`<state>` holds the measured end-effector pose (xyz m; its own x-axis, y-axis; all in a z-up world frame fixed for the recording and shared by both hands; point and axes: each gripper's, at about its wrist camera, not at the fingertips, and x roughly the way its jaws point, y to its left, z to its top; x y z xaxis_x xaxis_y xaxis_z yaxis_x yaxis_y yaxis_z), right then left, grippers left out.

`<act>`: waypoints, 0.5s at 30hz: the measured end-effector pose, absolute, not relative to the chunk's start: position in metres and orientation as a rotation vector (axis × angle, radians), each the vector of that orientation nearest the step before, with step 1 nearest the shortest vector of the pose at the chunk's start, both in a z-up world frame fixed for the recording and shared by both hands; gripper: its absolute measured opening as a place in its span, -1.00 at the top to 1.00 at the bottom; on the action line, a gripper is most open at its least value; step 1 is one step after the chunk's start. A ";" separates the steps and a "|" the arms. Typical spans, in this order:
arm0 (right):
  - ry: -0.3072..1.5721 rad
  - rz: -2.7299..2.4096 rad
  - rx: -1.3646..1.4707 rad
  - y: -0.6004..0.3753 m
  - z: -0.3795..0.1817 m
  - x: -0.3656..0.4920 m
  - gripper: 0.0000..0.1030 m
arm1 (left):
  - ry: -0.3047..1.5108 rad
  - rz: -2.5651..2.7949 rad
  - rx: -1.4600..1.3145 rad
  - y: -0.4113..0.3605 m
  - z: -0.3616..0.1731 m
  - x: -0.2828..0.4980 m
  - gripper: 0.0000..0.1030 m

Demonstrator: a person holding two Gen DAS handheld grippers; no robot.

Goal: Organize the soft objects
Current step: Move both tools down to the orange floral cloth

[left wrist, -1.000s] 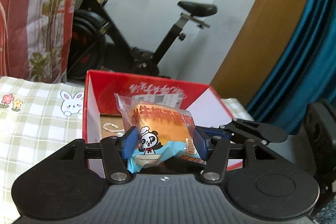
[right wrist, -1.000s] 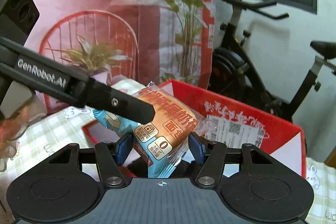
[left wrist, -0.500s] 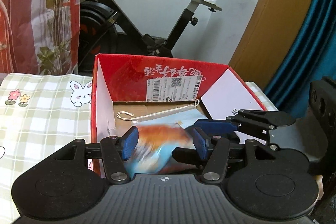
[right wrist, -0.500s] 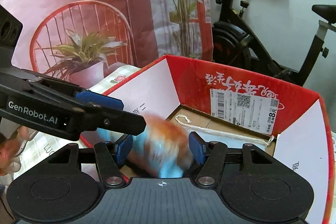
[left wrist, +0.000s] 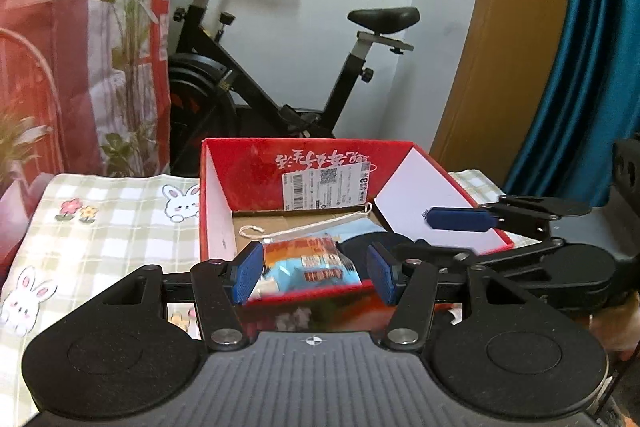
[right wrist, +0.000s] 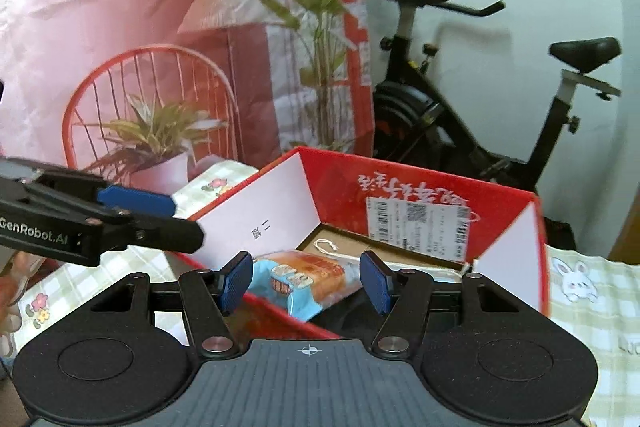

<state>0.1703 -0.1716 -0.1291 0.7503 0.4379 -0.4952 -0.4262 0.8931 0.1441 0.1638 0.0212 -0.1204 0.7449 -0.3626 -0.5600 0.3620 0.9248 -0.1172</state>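
An orange and blue bread packet (left wrist: 308, 259) lies inside the red cardboard box (left wrist: 304, 147), near its front wall. My left gripper (left wrist: 315, 275) hovers just in front of the box, open, its blue pads clear of the packet on either side. From the right wrist the same packet (right wrist: 316, 277) rests on the box (right wrist: 420, 175) floor beyond my right gripper (right wrist: 306, 281), which is open too. Each gripper shows in the other's view: the right gripper (left wrist: 440, 235) over the box's right flap, the left gripper (right wrist: 176, 219) by its left flap.
The box also holds a white string (left wrist: 312, 227), a pale blue item and something dark (left wrist: 372, 247). It stands on a checked cloth with rabbits (left wrist: 100, 227). An exercise bike (left wrist: 280, 87) stands behind, a printed red curtain (right wrist: 140, 27) on the left and a blue curtain (left wrist: 592, 67) on the right.
The bread packet, held up between both grippers a second ago, has dropped into the box. Both grippers have drawn back from the box, and more of it shows.
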 end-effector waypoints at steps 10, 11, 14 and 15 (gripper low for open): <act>0.557 0.446 0.010 -0.177 -0.148 0.080 -0.09 | 0.659 -0.414 -0.077 0.027 -0.147 0.088 -0.15; 0.568 0.445 -0.002 -0.176 -0.153 0.072 -0.09 | 0.669 -0.420 -0.084 0.027 -0.150 0.083 -0.15; 0.610 0.433 -0.028 -0.173 -0.171 0.051 -0.08 | 0.686 -0.438 -0.092 0.026 -0.160 0.070 -0.15; 0.623 0.425 -0.033 -0.172 -0.176 0.044 -0.08 | 0.688 -0.440 -0.094 0.025 -0.163 0.066 -0.15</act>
